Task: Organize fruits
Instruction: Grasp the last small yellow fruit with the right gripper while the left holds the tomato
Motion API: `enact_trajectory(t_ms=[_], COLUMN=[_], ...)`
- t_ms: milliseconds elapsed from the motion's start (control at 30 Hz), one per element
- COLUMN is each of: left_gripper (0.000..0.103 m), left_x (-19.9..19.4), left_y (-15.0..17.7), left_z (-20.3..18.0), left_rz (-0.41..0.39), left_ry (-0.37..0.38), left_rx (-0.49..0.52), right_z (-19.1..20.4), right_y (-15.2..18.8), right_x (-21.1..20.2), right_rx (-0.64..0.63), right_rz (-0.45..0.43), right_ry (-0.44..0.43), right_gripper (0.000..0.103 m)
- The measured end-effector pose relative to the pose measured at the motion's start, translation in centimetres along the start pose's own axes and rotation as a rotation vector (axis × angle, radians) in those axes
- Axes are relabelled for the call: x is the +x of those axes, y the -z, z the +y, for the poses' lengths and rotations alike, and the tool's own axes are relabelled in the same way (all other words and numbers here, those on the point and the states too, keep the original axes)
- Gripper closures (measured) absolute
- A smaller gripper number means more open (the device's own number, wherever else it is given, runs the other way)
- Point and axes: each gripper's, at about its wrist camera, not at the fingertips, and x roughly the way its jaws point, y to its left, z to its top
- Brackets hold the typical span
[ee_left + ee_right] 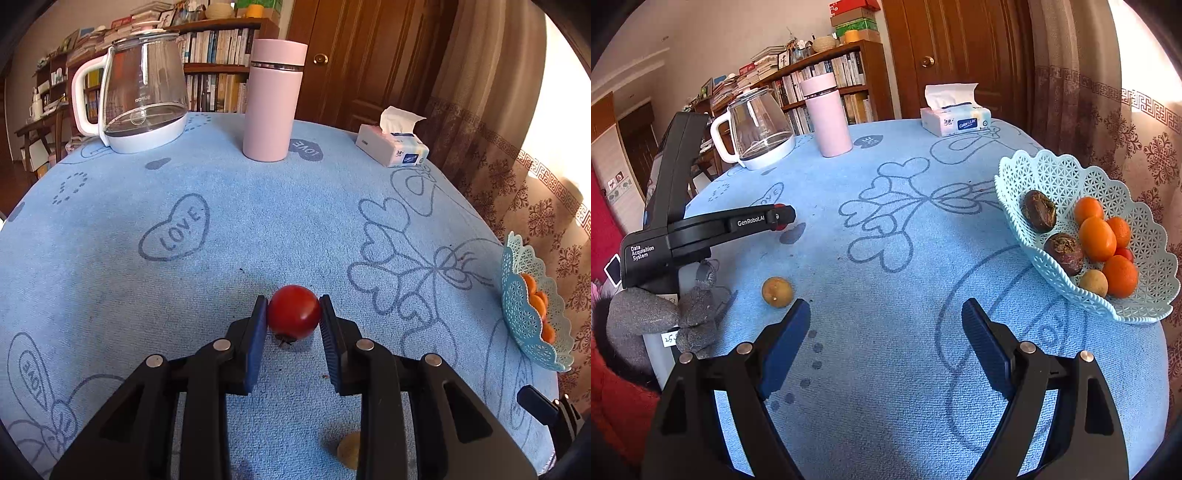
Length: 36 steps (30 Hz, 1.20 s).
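Tomato (294,312) pinched in left hand-held gripper (293,314), on counter (258,221). Right hand-held gripper (886,317) agape, empty, near basket (1052,173).

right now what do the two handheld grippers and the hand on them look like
Both grippers, left gripper and right gripper, are black plastic with blue ribbed pads and silver pivot pins. The left one's side reads GenRobot.AI and Data Acquisition System. A grey knit glove and red sleeve show.

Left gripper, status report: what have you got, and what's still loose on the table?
Left gripper shut on red tomato. Right gripper open, empty. One yellowish fruit loose on cloth. Path to basket clear.
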Motion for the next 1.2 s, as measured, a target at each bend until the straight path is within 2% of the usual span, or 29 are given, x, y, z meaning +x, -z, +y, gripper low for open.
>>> enact_trajectory(t_ms=[300,500,633,800,933,1100,1200], left_gripper=[0.075,0.075,0.075,0.075,0.075,0.075,0.075], left_x=[-1.0,-1.5,-1.6,-1.7,-1.7,-1.7,-1.6], left_y=[-0.6,-0.6,-0.7,-0.7,-0.7,-0.7,-0.6], left_z=[2.6,3.2,3.3,3.6,3.5,3.5,3.4], left_rz=[-0.048,-0.063,-0.067,-0.072,-0.067,-0.068,-0.067], left_ry=[-0.055,-0.071,-0.08,-0.088,-0.087,-0.082,-0.079], left_rx=[-0.077,-0.102,-0.11,-0.126,-0.127,-0.126,-0.123], right_z=[3.3,5.3,5.9,6.9,7.5,7.8,7.6], right_y=[-0.5,-1.3,-1.7,-1.9,-2.0,-1.9,-1.9], right_x=[2.1,3.9,5.1,5.6,6.4,6.8,6.8], right_rx=[-0.07,-0.118,-0.112,-0.139,-0.153,-0.169,-0.16], right_rz=[0.077,0.125,0.164,0.173,0.19,0.197,0.196], right_ry=[-0.105,-0.166,-0.192,-0.198,-0.189,-0.166,-0.165], right_gripper=[0.018,0.034,0.05,0.056,0.067,0.074,0.074])
